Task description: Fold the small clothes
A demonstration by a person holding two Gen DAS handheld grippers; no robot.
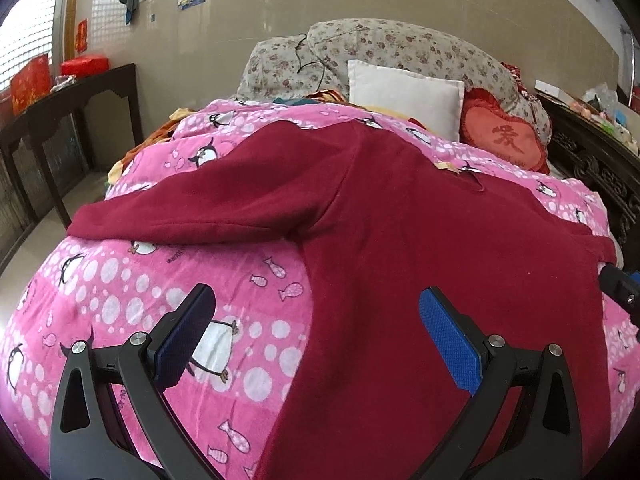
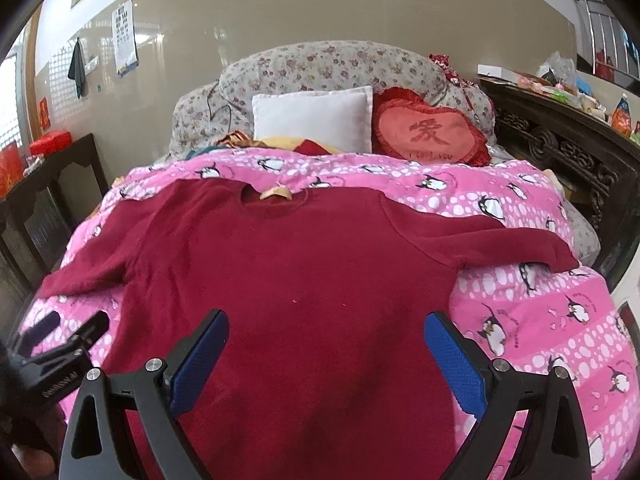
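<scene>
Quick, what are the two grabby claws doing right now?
Left gripper: open, holding nothing, over the red sweater's edge.
Right gripper: open, holding nothing, above the sweater.

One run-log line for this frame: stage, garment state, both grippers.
stage: pre-fold | red sweater flat on pink penguin quilt, sleeves spread | left gripper open, empty | right gripper open, empty, over hem
</scene>
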